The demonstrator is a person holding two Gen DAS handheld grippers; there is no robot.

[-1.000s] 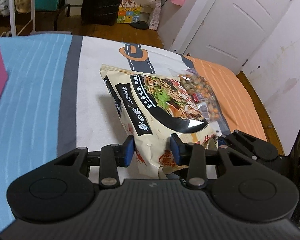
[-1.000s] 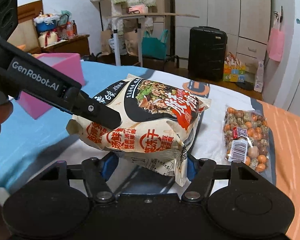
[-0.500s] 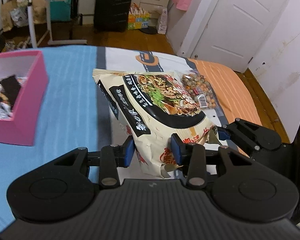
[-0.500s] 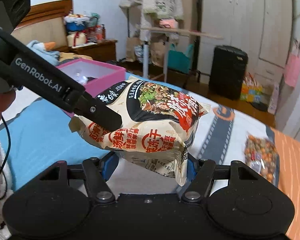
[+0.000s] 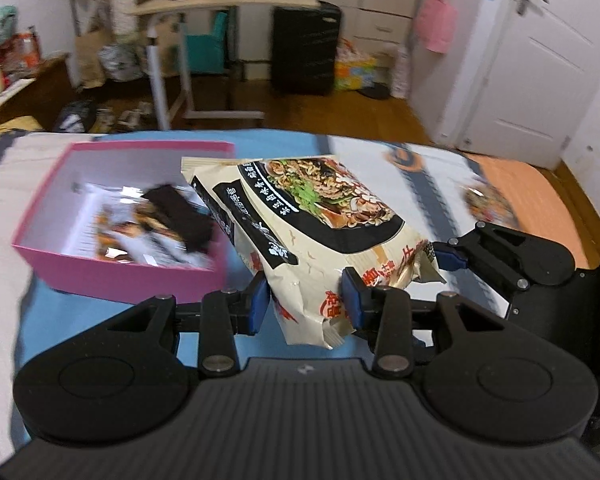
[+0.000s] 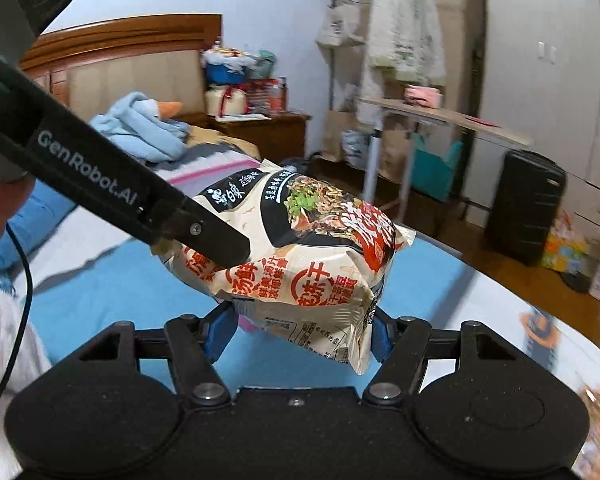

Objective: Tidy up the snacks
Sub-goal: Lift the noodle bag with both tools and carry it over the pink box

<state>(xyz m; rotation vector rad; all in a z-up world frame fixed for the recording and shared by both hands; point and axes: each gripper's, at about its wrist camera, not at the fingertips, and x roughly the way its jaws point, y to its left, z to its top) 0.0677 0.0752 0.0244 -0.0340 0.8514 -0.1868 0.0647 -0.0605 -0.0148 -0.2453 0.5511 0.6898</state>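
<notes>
— Progress? Your left claw and right claw both clamp the cream printed noodle packet, airborne.
— Pink open cardboard box, ahead-left, holds snacks; clear nut bag waits on the bed.

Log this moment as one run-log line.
noodle bag: airborne | left gripper: shut on bag | right gripper: shut on bag | pink box: beside bag

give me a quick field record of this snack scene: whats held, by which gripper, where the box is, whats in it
held item: large cream noodle packet with a dark food photo, off the bed
left gripper: shut on one end of the packet
right gripper: shut on the other end
box: open pink cardboard box on the blue striped bedsheet, just left of the packet
box contents: small wrapped snacks, blurred
</notes>
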